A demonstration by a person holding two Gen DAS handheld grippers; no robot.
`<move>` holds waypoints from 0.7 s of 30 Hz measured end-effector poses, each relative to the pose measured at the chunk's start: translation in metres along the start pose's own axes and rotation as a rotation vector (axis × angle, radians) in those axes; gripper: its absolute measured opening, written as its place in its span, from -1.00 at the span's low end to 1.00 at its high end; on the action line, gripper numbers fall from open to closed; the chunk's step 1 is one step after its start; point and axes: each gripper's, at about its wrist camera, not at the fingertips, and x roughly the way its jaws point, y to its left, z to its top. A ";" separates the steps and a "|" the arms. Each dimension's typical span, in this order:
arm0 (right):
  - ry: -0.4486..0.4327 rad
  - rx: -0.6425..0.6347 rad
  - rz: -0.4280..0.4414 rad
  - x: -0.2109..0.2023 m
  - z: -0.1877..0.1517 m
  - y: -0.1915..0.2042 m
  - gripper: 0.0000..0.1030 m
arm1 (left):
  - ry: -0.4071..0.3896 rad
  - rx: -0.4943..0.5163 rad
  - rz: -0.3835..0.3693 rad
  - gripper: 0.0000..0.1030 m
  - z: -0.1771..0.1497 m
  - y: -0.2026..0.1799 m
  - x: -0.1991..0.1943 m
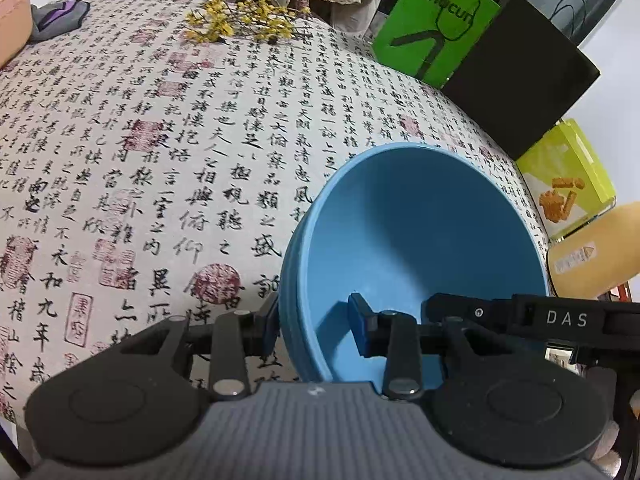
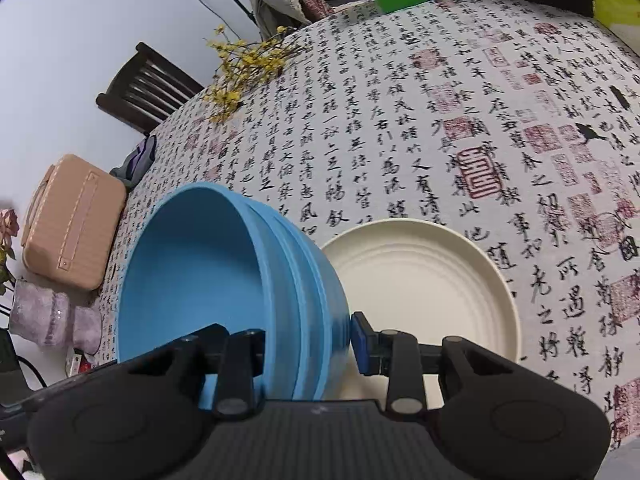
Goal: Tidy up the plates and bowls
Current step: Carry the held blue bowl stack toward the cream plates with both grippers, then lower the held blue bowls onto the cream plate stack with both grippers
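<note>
The blue bowl (image 1: pixel 420 248) fills the lower right of the left wrist view, tilted so its mouth faces up and toward the camera; its ridged outer wall curves down at lower centre; the left gripper (image 1: pixel 316 330) is clamped on the rim, one blue pad inside the bowl and the other against the outer wall; a second black gripper bar reaches in over the rim from the right edge.

In the right wrist view the same bowl (image 2: pixel 200 280) sits at lower left, mouth turned to the left and upward, outer wall to the right; the right gripper (image 2: pixel 308 344) pinches the rim, one finger inside and the blue pad pressed on the outside; so both grippers grip opposite sides of the one bowl.

Just right of the bowl, a cream plate (image 2: pixel 432 280) lies flat on the calligraphy tablecloth (image 2: pixel 400 120); whether the bowl touches the cloth I cannot tell; yellow flowers (image 1: pixel 240 16) lie at the upper centre.
</note>
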 end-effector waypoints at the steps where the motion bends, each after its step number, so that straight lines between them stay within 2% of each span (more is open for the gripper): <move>1: 0.000 0.003 -0.003 -0.001 -0.001 -0.002 -0.40 | 0.004 0.001 -0.004 -0.31 -0.001 -0.001 0.001; 21: -0.016 0.099 -0.079 -0.016 -0.015 -0.046 -0.40 | 0.082 0.068 -0.079 -0.31 -0.013 -0.026 0.033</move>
